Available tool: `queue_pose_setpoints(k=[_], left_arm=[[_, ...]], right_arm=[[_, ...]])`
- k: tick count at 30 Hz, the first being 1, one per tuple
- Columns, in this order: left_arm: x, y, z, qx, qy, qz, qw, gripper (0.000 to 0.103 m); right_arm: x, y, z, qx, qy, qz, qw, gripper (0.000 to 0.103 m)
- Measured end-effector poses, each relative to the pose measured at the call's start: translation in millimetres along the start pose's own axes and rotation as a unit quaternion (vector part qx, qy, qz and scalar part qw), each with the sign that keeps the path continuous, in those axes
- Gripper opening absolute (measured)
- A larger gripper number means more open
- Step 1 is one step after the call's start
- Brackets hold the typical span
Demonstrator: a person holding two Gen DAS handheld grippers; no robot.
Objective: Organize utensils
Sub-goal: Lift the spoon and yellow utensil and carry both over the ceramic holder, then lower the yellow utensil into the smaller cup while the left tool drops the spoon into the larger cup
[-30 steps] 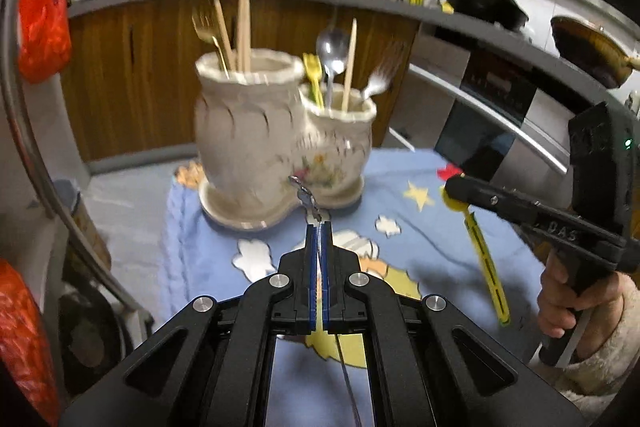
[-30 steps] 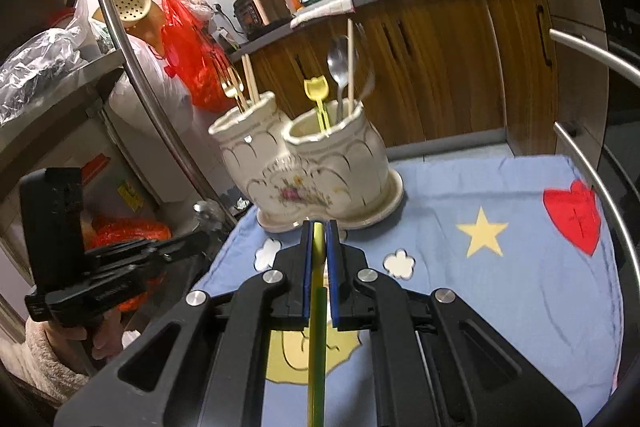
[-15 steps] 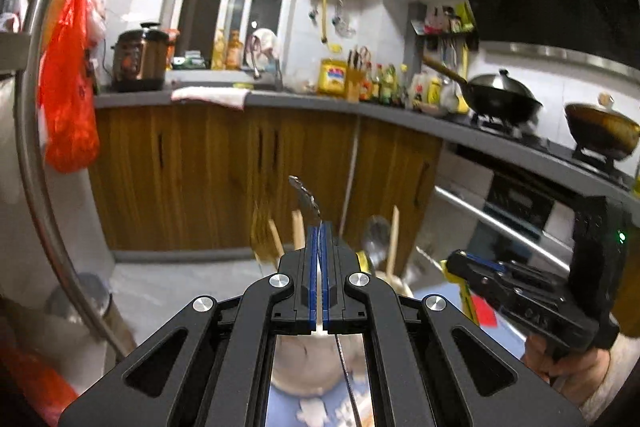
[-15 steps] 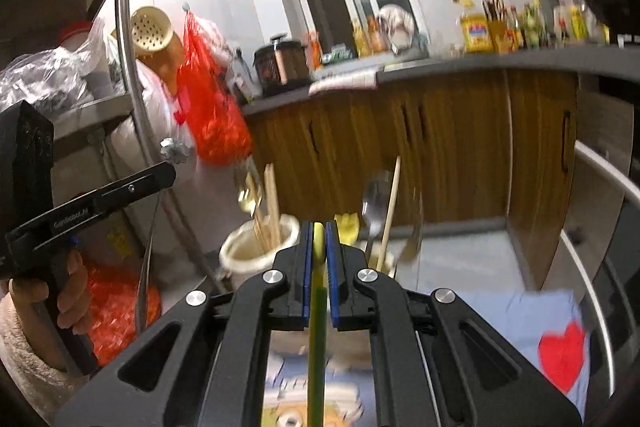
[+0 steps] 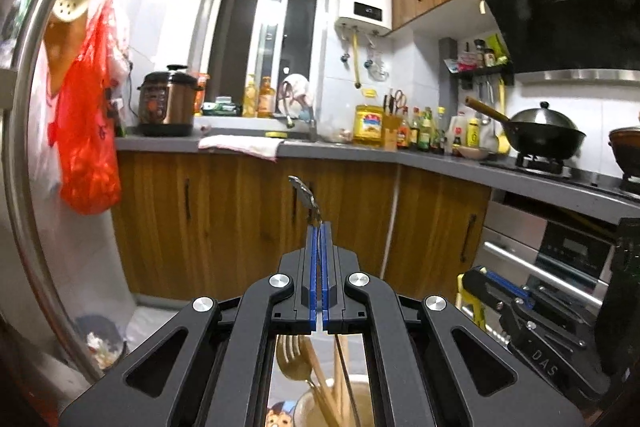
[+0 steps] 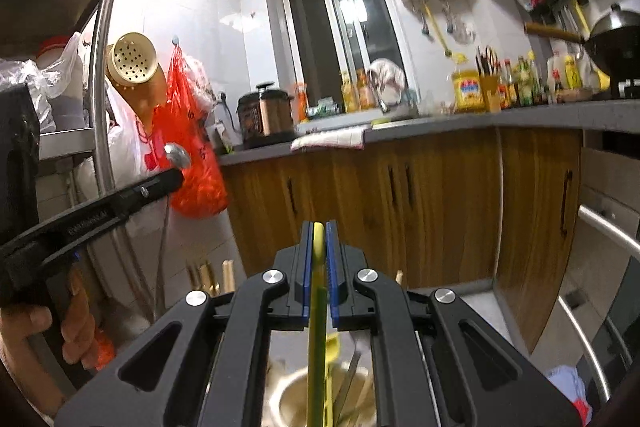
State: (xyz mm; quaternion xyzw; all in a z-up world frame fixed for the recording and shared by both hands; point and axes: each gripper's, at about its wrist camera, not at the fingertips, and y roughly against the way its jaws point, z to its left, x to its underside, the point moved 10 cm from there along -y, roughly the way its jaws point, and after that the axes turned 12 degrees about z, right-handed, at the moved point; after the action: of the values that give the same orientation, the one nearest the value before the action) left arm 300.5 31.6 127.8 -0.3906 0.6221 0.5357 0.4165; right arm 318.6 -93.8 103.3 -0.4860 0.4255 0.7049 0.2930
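My left gripper (image 5: 319, 227) is shut on a thin metal spoon (image 5: 304, 191), whose end pokes up past the fingertips while its handle hangs below. Beneath it, a ceramic utensil holder (image 5: 308, 405) holds a gold fork (image 5: 291, 363) and wooden chopsticks. My right gripper (image 6: 319, 227) is shut on a yellow utensil (image 6: 317, 327) that hangs down over the second ceramic holder (image 6: 286, 401). In the right wrist view the left gripper (image 6: 172, 179) sits at the left with the spoon (image 6: 178, 153) in it. The right gripper (image 5: 486, 281) shows low on the right of the left wrist view.
Wooden cabinets (image 5: 240, 223) and a grey counter (image 5: 440, 163) stand ahead. A red bag (image 5: 86, 131) hangs by a steel rack post (image 6: 100, 107) on the left. A wok (image 5: 544, 137) and oven front (image 5: 560, 259) are on the right. A hand (image 6: 76, 323) holds the left gripper.
Both grippers have risen and tilted up toward level, each still holding its utensil. The holders and blue tablecloth have dropped to the bottom edge of both views.
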Motion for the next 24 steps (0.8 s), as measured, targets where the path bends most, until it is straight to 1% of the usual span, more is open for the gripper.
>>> queue_pose_setpoints(k=[2,5,8,11,13,18,21,24], left_arm=[[4,-7,3,-0.004,0.003,0.0,1.0,0.002],[10,-13,3,-0.013,-0.008,0.001,0.9999,0.002],[16,-15,1,-0.018,-0.023,0.003,0.9996,0.002],[23,-17,-2,-0.015,-0.034,0.01,0.9993,0.002],[30,-18,-2,-0.013,-0.042,0.018,0.9989,0.002],[51,-17,-3,0.008,-0.056,0.055,0.9969,0.002],[60,-14,-1,0.019,-0.056,0.073,0.9955,0.002],[70,-9,0,0.025,-0.068,0.095,0.9929,0.002]], right_arm=[[-1,-5,-1,0.007,0.002,-0.01,1.0,0.006],[-2,-11,-3,0.016,0.006,-0.018,1.0,0.007],[2,-19,-4,0.023,0.009,-0.016,1.0,0.006],[11,-27,0,0.025,0.022,-0.007,0.999,0.007],[19,-30,4,0.023,0.033,0.002,0.999,0.007],[36,-24,12,0.011,0.057,0.022,0.998,0.006],[45,-14,7,0.007,0.049,0.032,0.998,0.006],[55,-5,-1,0.001,0.03,0.043,0.999,0.006]])
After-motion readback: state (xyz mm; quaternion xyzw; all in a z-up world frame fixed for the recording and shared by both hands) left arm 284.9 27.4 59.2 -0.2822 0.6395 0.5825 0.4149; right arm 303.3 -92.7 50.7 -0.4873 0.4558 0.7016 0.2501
